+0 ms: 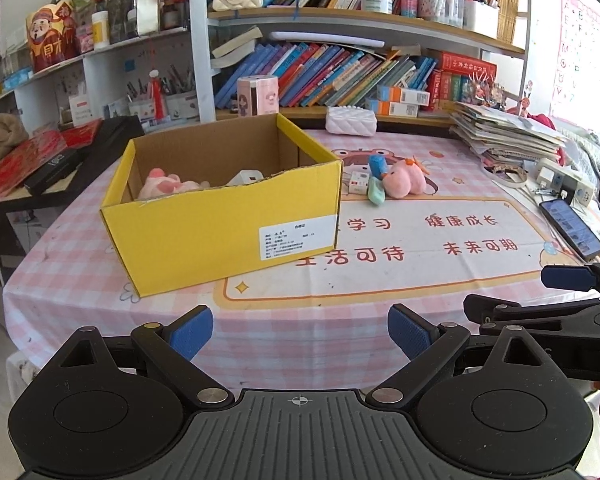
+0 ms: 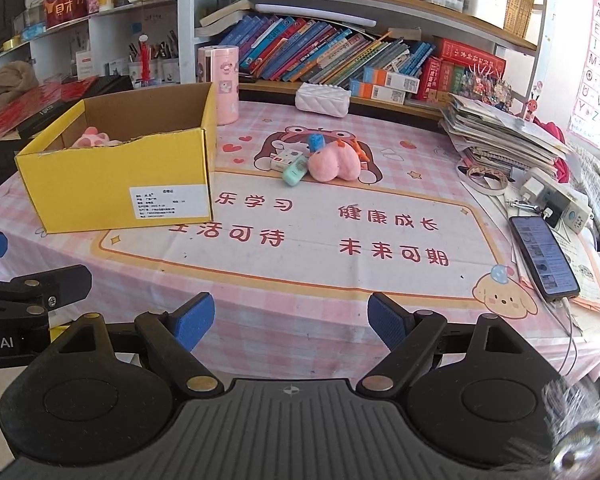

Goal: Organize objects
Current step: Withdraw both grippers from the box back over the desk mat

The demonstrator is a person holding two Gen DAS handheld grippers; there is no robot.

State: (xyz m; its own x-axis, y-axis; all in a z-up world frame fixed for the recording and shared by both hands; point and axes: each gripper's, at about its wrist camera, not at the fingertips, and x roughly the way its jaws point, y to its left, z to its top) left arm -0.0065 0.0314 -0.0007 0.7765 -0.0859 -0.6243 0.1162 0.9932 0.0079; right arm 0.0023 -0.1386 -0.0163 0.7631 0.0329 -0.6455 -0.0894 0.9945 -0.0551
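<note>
A yellow cardboard box (image 1: 220,232) (image 2: 116,192) stands open on the pink checked tablecloth, left of centre. Inside it lie a pink plush toy (image 1: 162,185) (image 2: 94,139) and a white item (image 1: 246,178). Behind the box's right side is a small heap: a pink plush (image 1: 406,180) (image 2: 334,162), a mint green case (image 1: 376,193) (image 2: 294,172), a small white box (image 1: 358,182) (image 2: 286,159) and a blue block (image 1: 377,164) (image 2: 316,142). My left gripper (image 1: 300,334) and right gripper (image 2: 290,322) hover open over the table's near edge, with nothing between their fingers.
A smartphone (image 2: 544,256) with a cable lies at the right edge, near a power strip (image 2: 556,200) and a stack of papers (image 2: 500,136). A white quilted pouch (image 2: 322,100) and pink cylinder (image 2: 218,84) stand at the back. Bookshelves fill the wall behind.
</note>
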